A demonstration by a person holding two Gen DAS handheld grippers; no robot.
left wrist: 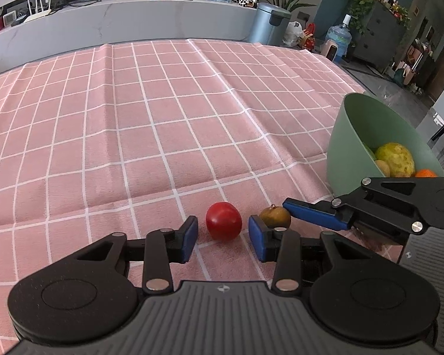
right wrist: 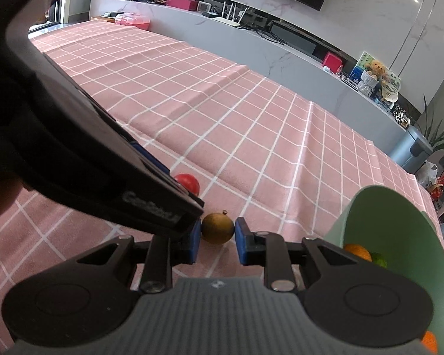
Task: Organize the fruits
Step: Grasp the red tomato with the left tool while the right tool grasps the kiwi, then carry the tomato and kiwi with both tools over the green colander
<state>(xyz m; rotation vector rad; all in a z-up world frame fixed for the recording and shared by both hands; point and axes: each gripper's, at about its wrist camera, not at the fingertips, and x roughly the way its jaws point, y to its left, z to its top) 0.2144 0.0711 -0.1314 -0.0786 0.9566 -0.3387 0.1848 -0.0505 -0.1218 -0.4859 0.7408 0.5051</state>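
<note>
A red round fruit [left wrist: 223,220] lies on the pink checked cloth, just ahead of my open left gripper [left wrist: 223,236]; its fingers stand either side of it, apart from it. A small brown fruit [right wrist: 217,228] lies between the pads of my right gripper [right wrist: 216,241], which is open with the pads close to its sides. The brown fruit also shows in the left wrist view [left wrist: 274,216], with the right gripper's blue finger [left wrist: 313,211] beside it. The red fruit shows in the right wrist view [right wrist: 188,183], partly hidden by the left gripper's body.
A green bowl [left wrist: 352,136] stands at the right with a yellow-green fruit [left wrist: 395,159] and an orange [left wrist: 425,173] in it. In the right wrist view the bowl [right wrist: 399,224] holds an orange [right wrist: 357,251] and a green fruit [right wrist: 379,259]. The left gripper's body [right wrist: 74,153] crowds the right gripper's left side.
</note>
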